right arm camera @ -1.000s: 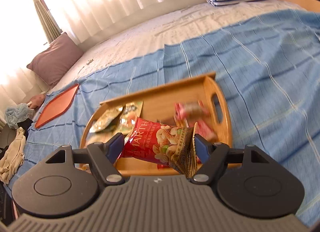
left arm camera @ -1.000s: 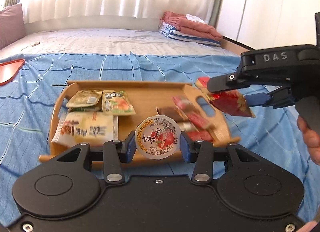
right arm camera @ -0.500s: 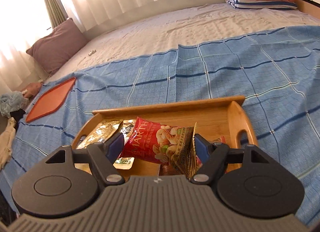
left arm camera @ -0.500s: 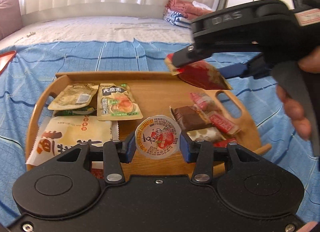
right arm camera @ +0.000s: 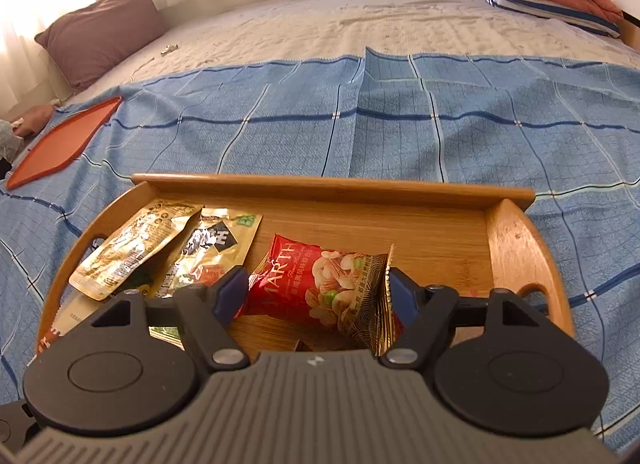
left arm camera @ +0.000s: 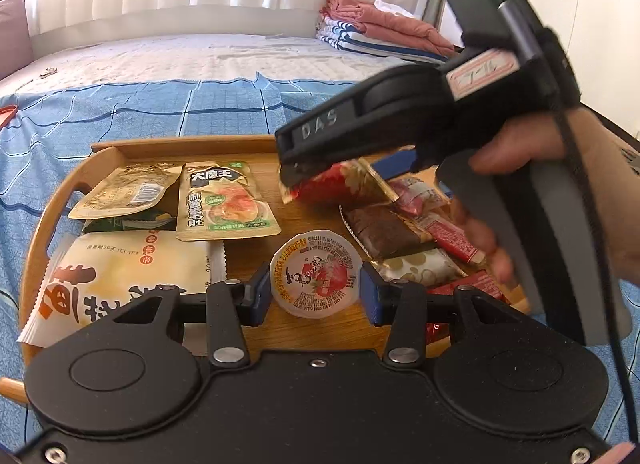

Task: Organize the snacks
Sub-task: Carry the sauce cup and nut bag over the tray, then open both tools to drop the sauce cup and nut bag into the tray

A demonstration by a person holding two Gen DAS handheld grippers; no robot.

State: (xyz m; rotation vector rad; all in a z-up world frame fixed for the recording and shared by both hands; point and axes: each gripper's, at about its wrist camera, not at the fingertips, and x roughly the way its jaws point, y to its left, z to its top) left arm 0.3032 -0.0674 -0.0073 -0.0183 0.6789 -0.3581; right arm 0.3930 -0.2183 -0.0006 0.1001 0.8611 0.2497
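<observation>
While the left claw [left arm camera: 316, 292] grips a jelly cup [left arm camera: 316, 273] at lower centre, the right claw [right arm camera: 316, 292] clamps a red nut packet [right arm camera: 320, 288] over the wooden tray [right arm camera: 332, 184].

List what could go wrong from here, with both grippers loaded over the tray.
1. The right gripper holds the red nut packet by its soft sides; it may slip or land on the tan pouches.
2. Both tools crowd the wooden tray; the right one could knock the jelly cup held in the left gripper.
3. That cup could come down on the wrapped bars instead of bare wood.
</observation>
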